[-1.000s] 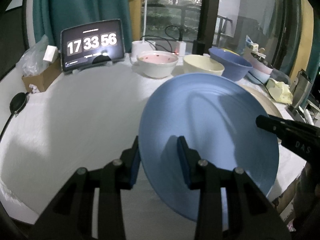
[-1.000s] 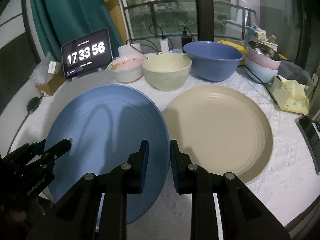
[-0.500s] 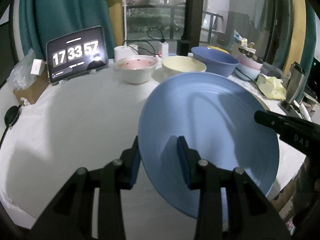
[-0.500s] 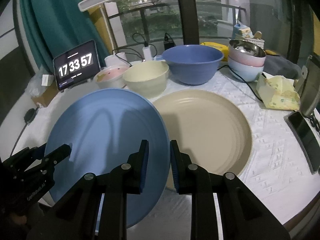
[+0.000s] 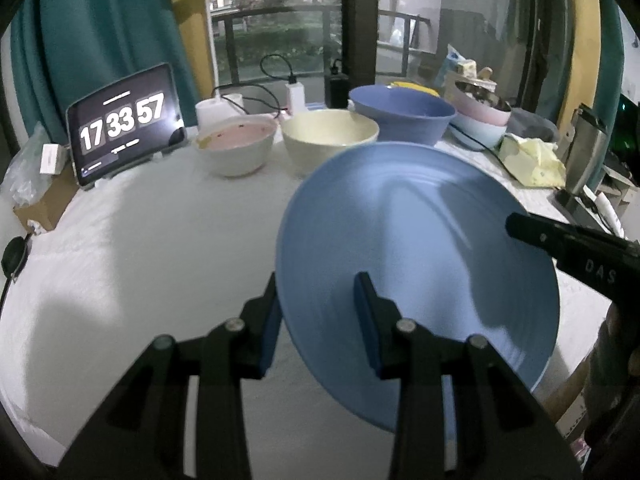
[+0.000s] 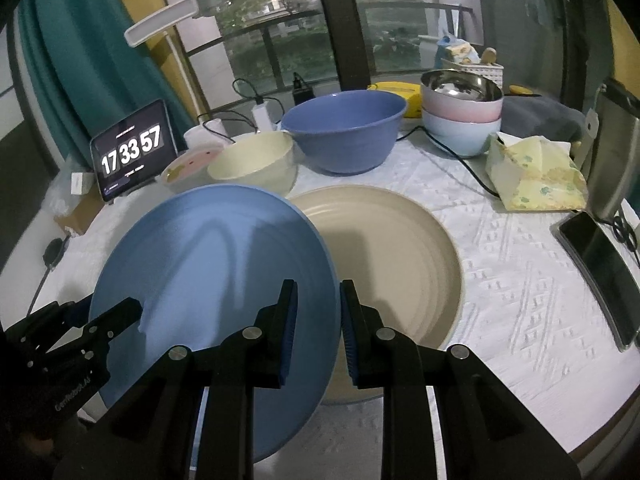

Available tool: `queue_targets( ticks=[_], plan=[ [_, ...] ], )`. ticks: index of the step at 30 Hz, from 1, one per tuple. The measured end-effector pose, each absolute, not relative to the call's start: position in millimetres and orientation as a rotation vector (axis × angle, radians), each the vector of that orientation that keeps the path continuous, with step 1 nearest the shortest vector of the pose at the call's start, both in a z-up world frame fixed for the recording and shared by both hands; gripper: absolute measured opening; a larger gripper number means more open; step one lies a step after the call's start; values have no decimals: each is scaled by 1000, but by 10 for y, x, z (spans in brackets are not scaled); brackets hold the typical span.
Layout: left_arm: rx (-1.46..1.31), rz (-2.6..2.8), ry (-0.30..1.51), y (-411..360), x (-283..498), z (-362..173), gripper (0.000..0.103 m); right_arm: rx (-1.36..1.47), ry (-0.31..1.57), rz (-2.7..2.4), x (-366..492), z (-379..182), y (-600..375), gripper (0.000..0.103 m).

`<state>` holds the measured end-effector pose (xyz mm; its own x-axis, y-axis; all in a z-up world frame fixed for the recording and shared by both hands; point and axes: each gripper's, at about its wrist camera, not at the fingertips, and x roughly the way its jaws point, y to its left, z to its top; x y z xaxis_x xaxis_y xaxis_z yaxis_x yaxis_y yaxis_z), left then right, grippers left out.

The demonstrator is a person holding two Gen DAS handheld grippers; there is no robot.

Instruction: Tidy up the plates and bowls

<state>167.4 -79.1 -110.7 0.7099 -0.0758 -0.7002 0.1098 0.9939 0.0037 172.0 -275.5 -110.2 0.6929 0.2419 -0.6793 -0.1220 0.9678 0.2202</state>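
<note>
Right now the white-clothed surface [image 6: 520,280] is carrying everything, and the largest thing on it, the beige plate [image 6: 400,248], is lying flat to the right of the blue plate [image 6: 208,280]. That blue plate is hanging above the surface, tilted, with its right edge overlapping the beige plate's left rim as the right wrist view shows it. Both grippers are sharing the load: the left gripper [image 5: 316,316] is grasping the plate's near-left rim, one finger beneath and one on the upper face, while the right gripper [image 6: 316,320] is clenching the opposite rim in the same way.

Behind the plates, a row of bowls is standing along the far side: a blue bowl [image 6: 344,136], a cream bowl [image 6: 256,164], a pink-lined bowl [image 5: 236,148], and a stack of pastel bowls [image 6: 460,116] with a steel one on top. A tablet clock [image 6: 132,156] is leaning at the far left.

The relation that matters is sideways: the beige plate is lying to the right of the held plate and lower. Judging from this, the coming move is likely carrying the blue plate rightward until it is centred, then lowering it level. The right hand is nearer the target, so it is probably leading.
</note>
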Motion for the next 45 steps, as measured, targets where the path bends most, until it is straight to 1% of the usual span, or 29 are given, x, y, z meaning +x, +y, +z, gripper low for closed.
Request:
queue_targets(
  ticks=[19,32,44,45],
  plan=[
    [95,-131,813,-1297,1988,-1194,36,222,794,175,1951,-1261,-3254,23],
    [96,-150,831,-1482,2232,-1266,36,235,802,157,2179,-1313,-3470,23],
    [87,-150,862,-1568,2386,-1333,39,242,809,129,2252,-1349,-3548,25],
    [83,-152,862,-1568,2385,-1332,41,242,810,123,2251,-1350,-3550,25]
  ],
)
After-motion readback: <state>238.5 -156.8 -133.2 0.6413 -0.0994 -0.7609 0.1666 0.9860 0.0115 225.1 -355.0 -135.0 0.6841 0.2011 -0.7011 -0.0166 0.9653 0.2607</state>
